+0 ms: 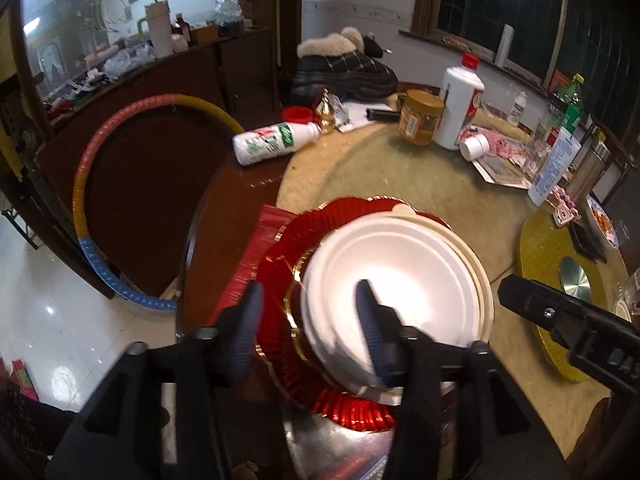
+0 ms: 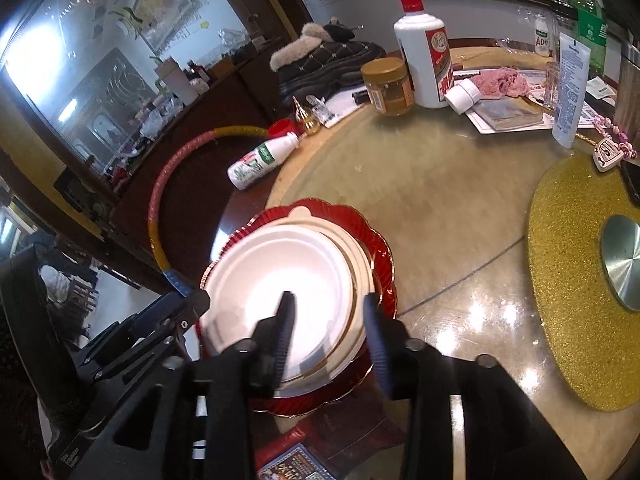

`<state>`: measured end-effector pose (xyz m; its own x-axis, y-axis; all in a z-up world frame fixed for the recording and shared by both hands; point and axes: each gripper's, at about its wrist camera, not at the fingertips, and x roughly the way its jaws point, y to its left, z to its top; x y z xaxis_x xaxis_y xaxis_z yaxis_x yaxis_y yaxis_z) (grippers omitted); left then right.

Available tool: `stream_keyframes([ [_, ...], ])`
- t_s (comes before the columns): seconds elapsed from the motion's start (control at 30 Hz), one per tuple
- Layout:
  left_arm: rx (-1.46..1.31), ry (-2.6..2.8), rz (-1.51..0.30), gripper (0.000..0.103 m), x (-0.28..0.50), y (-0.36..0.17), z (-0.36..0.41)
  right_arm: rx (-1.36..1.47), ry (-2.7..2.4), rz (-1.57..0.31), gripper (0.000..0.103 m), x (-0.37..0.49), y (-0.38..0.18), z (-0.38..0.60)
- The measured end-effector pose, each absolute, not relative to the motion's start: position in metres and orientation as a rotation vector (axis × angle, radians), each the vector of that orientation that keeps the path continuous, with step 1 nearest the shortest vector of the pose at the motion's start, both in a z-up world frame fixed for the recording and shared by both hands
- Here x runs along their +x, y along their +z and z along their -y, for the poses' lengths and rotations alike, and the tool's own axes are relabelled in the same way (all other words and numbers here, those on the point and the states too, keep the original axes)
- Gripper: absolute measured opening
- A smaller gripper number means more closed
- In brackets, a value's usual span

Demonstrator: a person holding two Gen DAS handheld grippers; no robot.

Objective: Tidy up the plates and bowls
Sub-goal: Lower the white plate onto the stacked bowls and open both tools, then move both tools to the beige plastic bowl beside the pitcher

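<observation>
A white foam plate (image 1: 400,276) (image 2: 288,276) lies on top of a cream plate (image 1: 478,272) (image 2: 356,252), both stacked on a red scalloped plate with gold trim (image 1: 288,248) (image 2: 372,248) at the near table edge. My left gripper (image 1: 312,320) is open, its jaws straddling the stack's left rim, right finger over the white plate. My right gripper (image 2: 328,320) is open, straddling the stack's right rim. Each gripper shows in the other's view: the right gripper (image 1: 560,320), the left gripper (image 2: 160,328).
A round table with a glass turntable (image 2: 440,184) holds a lying white-green bottle (image 1: 276,140), a peanut butter jar (image 1: 420,118), a white liquor bottle (image 1: 460,108), papers, a gold glitter mat (image 2: 572,280) and a metal disc (image 2: 622,260). A hula hoop (image 1: 88,216) leans at left.
</observation>
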<state>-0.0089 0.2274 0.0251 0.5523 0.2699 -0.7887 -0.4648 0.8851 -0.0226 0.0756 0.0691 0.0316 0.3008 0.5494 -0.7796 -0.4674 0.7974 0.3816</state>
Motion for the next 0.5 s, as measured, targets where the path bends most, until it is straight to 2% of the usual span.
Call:
stream_keyframes([
  [0.03,-0.229,0.454,-0.87,0.053,-0.012,0.028,-0.227,0.099,0.685,-1.064,0.064,0.074,0.033,-0.067],
  [0.1,-0.208,0.479,-0.843,0.057,-0.02,0.034,-0.225,0.117,0.705,-1.043,0.077,0.07,0.037,-0.062],
  [0.17,-0.188,0.492,-0.811,0.062,-0.027,0.041,-0.218,0.129,0.714,-1.028,0.086,0.065,0.04,-0.056],
  [0.23,-0.168,0.486,-0.786,0.062,-0.03,0.048,-0.207,0.141,0.722,-1.012,0.09,0.059,0.043,-0.046],
  [0.33,-0.129,0.454,-0.749,0.065,-0.033,0.059,-0.184,0.135,0.715,-0.992,0.091,0.051,0.044,-0.029],
  [0.4,-0.107,0.422,-0.727,0.074,-0.032,0.065,-0.166,0.139,0.697,-0.976,0.092,0.046,0.045,-0.015],
  [0.5,-0.067,0.365,-0.706,0.075,-0.029,0.068,-0.138,0.149,0.656,-0.944,0.094,0.039,0.046,0.013],
])
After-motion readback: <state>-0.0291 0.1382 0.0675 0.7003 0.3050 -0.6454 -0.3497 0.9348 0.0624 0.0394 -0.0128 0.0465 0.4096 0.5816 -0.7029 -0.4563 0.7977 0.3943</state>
